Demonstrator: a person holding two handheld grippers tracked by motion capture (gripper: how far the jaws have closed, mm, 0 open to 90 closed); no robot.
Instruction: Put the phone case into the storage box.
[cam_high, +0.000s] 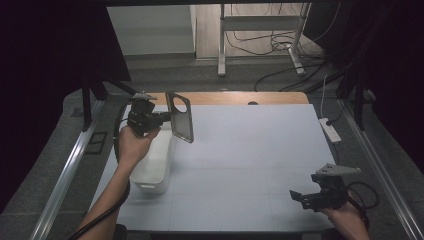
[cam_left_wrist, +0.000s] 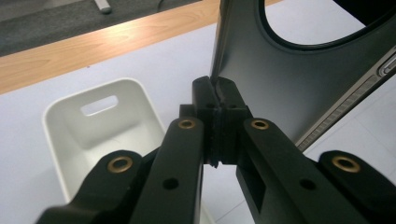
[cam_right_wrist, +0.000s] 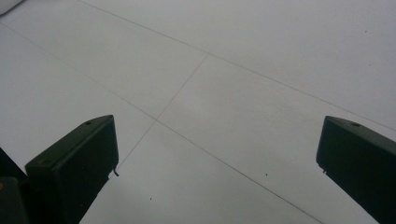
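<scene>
White matting covers the table (cam_high: 250, 165), with a strip of bare wood along its far edge and a dark floor strewn with cables beyond. Above the near-left part of that mat I hold a phone case (cam_high: 180, 116), a dark shell with a big round camera hole near its top. It hangs upright in the air, clear of the surface, just past the far end of the white bin (cam_high: 152, 167). My left gripper (cam_high: 167, 118) pinches it by one long edge: in the left gripper view the jaws are clamped tight on the thin rim of the case (cam_left_wrist: 299, 84), pads meeting with only the wall of the shell between them. I grip the edge because the shell is too thin and flat to take any other way, and holding it upright keeps its open face turned where I can see it. The bin (cam_left_wrist: 100, 126) stands empty beneath, handle slot facing up-table; I judge it is where the case belongs or came from.

My right gripper (cam_high: 304, 199) waits low at the near-right corner, well apart, jaws spread wide over bare mat (cam_right_wrist: 210, 70), holding nothing, ready to help if needed.
</scene>
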